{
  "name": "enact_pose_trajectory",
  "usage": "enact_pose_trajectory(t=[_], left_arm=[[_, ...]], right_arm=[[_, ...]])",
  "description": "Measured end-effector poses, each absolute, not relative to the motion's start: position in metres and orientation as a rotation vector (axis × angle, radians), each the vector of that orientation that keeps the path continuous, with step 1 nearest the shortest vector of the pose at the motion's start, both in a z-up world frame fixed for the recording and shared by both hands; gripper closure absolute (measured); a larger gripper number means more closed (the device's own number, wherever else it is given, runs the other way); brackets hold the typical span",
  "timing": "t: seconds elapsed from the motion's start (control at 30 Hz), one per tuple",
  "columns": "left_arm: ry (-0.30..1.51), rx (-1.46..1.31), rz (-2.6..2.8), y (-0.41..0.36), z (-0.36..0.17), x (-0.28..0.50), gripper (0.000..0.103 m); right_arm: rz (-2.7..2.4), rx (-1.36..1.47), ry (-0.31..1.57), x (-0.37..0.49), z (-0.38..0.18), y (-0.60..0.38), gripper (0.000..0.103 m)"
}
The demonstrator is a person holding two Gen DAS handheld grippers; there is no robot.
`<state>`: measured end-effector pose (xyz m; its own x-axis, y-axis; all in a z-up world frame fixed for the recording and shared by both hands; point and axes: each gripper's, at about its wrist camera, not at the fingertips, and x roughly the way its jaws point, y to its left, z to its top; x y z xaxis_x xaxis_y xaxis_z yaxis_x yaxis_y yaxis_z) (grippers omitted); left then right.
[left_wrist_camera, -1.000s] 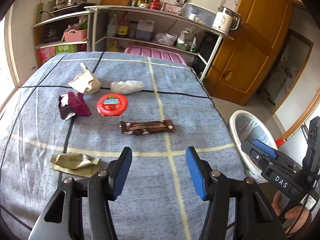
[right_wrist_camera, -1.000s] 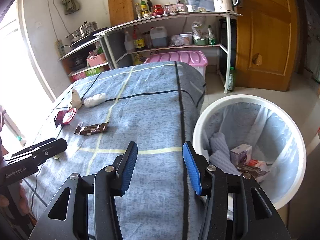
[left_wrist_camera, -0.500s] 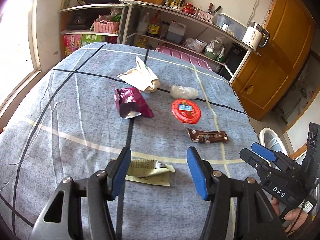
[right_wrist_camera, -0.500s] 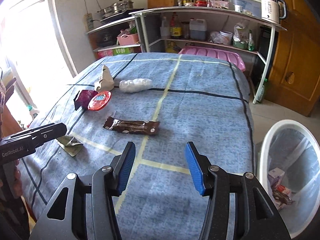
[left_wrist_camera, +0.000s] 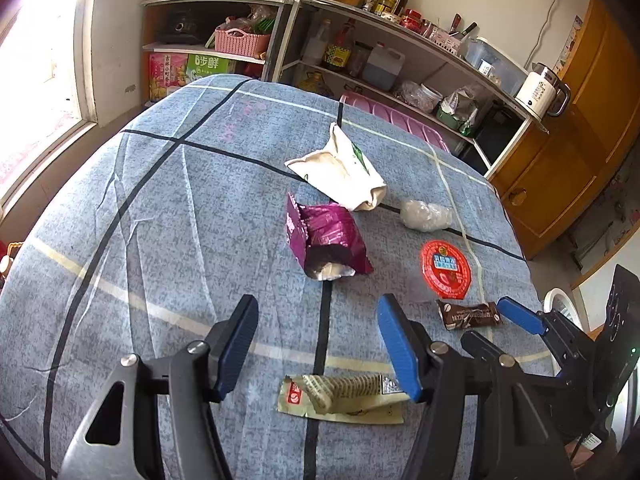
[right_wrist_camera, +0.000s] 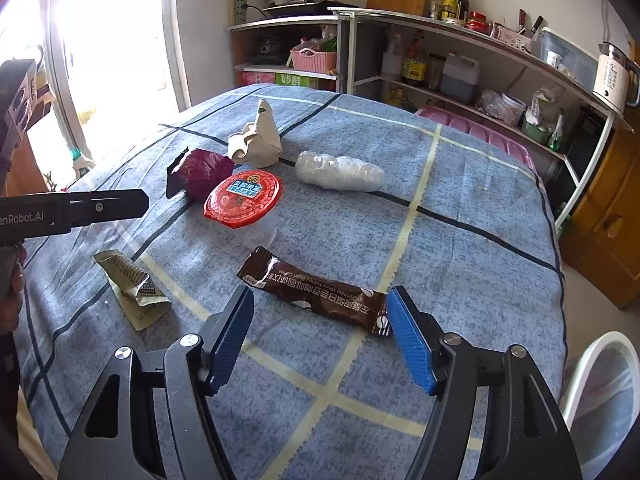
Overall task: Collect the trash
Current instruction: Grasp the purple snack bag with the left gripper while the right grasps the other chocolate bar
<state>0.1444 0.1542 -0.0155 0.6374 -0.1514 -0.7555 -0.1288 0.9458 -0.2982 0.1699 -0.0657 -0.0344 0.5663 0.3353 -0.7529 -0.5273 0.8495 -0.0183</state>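
Bench covered with a blue checked cloth (left_wrist_camera: 168, 208); six pieces of trash lie on it.

Left tongs (left_wrist_camera: 318, 344): blue pads wide apart, holding nothing, hovering over the near edge. A flattened beige wrapper (left_wrist_camera: 340, 396) lies on the cloth just below and between the pads, its right end hidden behind the right pad.

Right tongs (right_wrist_camera: 322, 336): pads wide apart, nothing held. A brown coffee sachet (right_wrist_camera: 316, 292) lies crosswise just ahead of them, its right end close by the right pad; contact cannot be judged.

Toward the middle of the bench: a purple foil packet (left_wrist_camera: 326, 240), torn open, and beyond it, touching or overlapping, a crumpled cream paper bag (left_wrist_camera: 340, 168). Toward the right edge from these, a red round lid (left_wrist_camera: 446, 268) on a clear cup, and a wad of clear plastic (left_wrist_camera: 426, 214) farther back, apart from the lid.

White-rimmed bin (right_wrist_camera: 600, 392) with a liner stands on the floor off the bench's right near corner, partly cut off in the right wrist view.

Shelving (right_wrist_camera: 460, 64) with bottles, a pink basket and a kettle runs along the wall past the far edge.
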Motion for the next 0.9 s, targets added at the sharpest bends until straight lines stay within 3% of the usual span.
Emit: enact_pose_trajectory(t=[0.53, 0.67, 0.9], left_arm=[[0.907, -0.348, 0.002, 0.156, -0.022, 0.178, 0.038], [0.911, -0.348, 0.006, 0.156, -0.024, 0.185, 0.038], [0.923, -0.345, 0.003, 0.151, -0.027, 0.193, 0.038]], right_arm=[[0.480, -0.186, 0.917, 0.207, -0.045, -0.074, 0.034], [0.459, -0.174, 0.910, 0.208, -0.043, -0.078, 0.056], [0.445, -0.140, 0.906, 0.207, -0.042, -0.086, 0.085]])
